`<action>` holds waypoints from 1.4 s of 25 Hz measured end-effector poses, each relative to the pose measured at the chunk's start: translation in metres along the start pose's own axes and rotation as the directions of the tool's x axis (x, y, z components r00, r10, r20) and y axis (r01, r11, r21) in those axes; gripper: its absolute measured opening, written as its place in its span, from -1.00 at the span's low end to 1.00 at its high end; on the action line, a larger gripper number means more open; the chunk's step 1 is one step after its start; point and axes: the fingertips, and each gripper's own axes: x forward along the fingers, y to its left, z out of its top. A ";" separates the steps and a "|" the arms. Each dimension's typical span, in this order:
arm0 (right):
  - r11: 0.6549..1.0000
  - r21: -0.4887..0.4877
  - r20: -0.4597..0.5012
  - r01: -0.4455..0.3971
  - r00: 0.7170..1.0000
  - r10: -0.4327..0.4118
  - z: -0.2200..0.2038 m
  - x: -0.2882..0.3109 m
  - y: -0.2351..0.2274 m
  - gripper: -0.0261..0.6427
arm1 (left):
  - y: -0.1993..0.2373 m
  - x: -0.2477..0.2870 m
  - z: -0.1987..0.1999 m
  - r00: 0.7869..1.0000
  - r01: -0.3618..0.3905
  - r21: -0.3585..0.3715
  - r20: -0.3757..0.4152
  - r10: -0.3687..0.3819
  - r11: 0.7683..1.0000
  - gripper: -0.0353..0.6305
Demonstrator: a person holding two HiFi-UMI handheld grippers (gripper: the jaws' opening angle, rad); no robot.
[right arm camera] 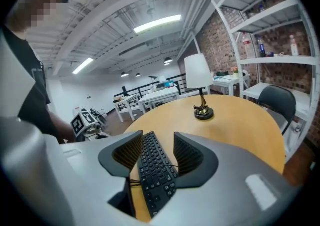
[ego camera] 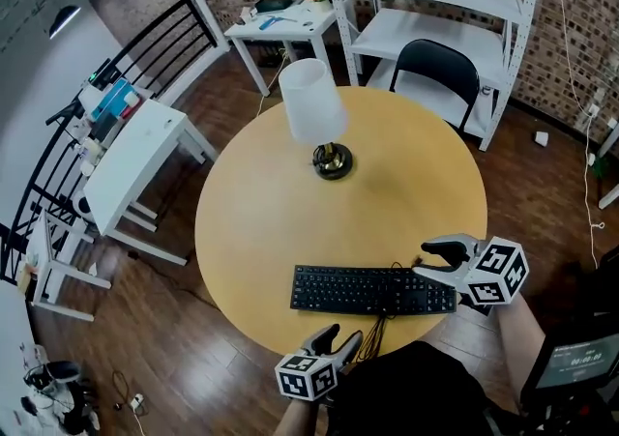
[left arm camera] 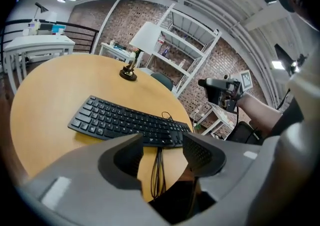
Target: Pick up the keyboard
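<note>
The step in hand looks like the approach, with nothing yet grasped; the black keyboard lies flat on the round wooden worktop, close to the edge nearest the person, well apart from the lamp standing further in; its cable loops off the near side and over the worktop's rim. The right gripper sits just beside the keyboard's right end, and its own view looks straight down the length of the keys; the jaws are spread, released, with that end lined up in the gap but neither pad pressing on it. The left gripper hovers off the worktop's near edge, roughly below the keyboard's middle; its jaws are likewise apart and grasp nothing, though its view shows the front edge of the keyboard and the cable framed between them, not touched. The next move probably calls for sliding each pair of jaws over an edge of the keyboard and closing there; the left one would do well to miss the cable, which could snag or get pinched.
</note>
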 end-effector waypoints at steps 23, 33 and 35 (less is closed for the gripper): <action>0.913 0.008 -0.423 -0.409 0.826 0.373 -0.093 0.083 -0.059 0.00 | -0.002 0.113 -0.039 0.981 -0.192 -0.162 -0.056 0.185 0.968 0.09; 0.848 0.038 -0.537 -0.529 0.704 0.464 -0.143 0.128 -0.064 0.02 | 0.018 0.136 -0.042 0.961 -0.268 -0.298 -0.015 0.276 0.916 0.19; 0.838 0.045 -0.545 -0.543 0.690 0.476 -0.148 0.136 -0.064 0.02 | 0.022 0.139 -0.045 0.962 -0.263 -0.312 -0.010 0.274 0.913 0.18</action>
